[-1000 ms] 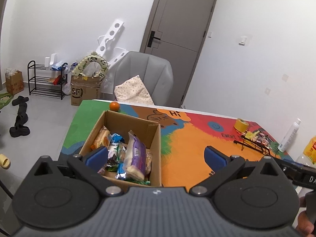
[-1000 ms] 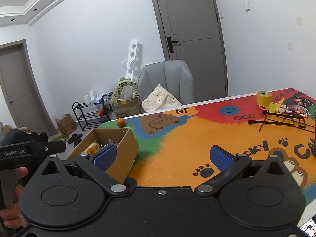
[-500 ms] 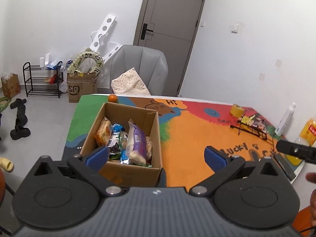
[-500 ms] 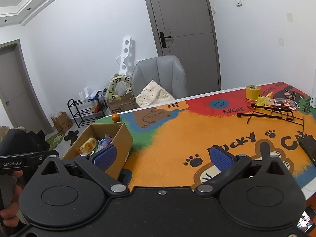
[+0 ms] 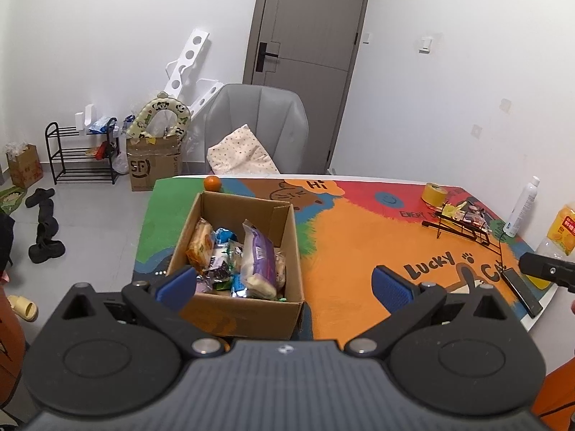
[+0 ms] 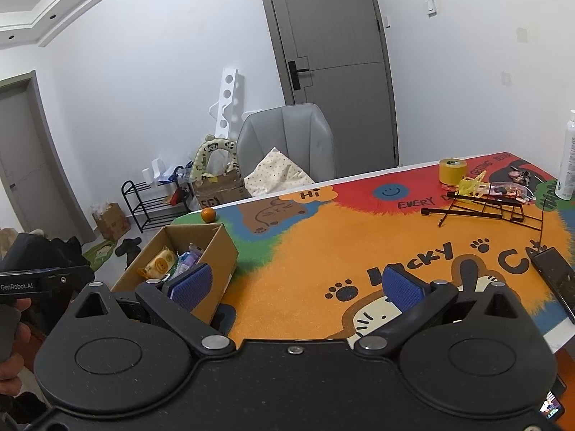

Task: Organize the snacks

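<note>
The snacks [image 5: 235, 258] lie heaped in the open box [image 5: 237, 312] at the table's [image 5: 345, 237] left end, a tall purple packet [image 5: 259, 260] leaning among the smaller ones; both the left gripper [image 5: 284, 282] and the right gripper [image 6: 298, 283] hang above the near edge with their fingers spread wide and nothing between them. This fits a box just filled as well as a box waiting to be sorted out, so no single move is settled. If a packet is to come out or go in, it pays to come straight down over the box mouth, pinch one wrapper by its flat faces and not its crinkled seam, and steady the light cardboard with the other gripper so it does not slide on the mat. The orange [image 5: 212, 183] just behind the box could roll if the box is nudged. Against the earlier frames, both cameras sit farther back and higher: the box reads smaller and whole, its front wall now in view, and more of the table's right side shows, with the rack [image 6: 488, 206], tape [image 6: 452, 171] and phone [image 6: 555, 273].
</note>
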Action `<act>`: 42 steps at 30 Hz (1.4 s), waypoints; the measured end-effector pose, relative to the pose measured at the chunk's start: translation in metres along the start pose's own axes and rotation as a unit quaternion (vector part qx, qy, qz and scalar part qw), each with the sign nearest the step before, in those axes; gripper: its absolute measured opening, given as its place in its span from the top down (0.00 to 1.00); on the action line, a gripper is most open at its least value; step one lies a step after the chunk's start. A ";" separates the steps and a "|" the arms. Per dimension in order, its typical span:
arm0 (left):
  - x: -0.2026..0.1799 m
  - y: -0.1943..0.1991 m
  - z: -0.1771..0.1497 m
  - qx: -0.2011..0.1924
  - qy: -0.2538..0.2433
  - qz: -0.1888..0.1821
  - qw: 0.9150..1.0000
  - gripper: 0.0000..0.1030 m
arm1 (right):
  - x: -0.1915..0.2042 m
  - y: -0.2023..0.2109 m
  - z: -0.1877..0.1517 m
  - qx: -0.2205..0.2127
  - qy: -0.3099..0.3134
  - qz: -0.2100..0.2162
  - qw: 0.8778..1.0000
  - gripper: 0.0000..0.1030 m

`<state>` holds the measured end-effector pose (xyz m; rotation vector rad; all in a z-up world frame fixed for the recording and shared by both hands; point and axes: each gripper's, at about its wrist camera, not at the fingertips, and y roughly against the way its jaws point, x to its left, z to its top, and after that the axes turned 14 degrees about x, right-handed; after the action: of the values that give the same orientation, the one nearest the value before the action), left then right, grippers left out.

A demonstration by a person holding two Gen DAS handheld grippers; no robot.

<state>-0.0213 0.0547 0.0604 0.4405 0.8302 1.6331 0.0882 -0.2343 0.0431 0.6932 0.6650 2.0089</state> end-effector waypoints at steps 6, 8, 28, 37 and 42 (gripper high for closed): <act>-0.001 0.003 0.001 0.002 -0.004 0.007 1.000 0.00 | 0.002 0.002 0.000 0.000 0.007 0.002 1.000 0.00; -0.002 0.004 0.002 0.002 -0.005 0.008 1.000 0.00 | 0.003 0.003 0.000 0.000 0.009 0.002 1.000 0.00; -0.010 0.007 0.001 0.001 -0.024 0.003 1.000 0.00 | 0.003 0.007 0.002 -0.001 0.009 -0.002 1.000 0.00; -0.010 0.008 0.000 0.002 -0.026 0.003 1.000 0.00 | 0.004 0.008 0.002 0.000 0.011 -0.004 1.000 0.00; -0.010 0.008 0.000 0.001 -0.026 0.003 1.000 0.00 | 0.005 0.008 0.003 0.000 0.013 -0.004 1.000 0.00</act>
<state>-0.0242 0.0445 0.0677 0.4861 0.7926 1.6188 0.0835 -0.2334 0.0516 0.6651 0.6820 2.0123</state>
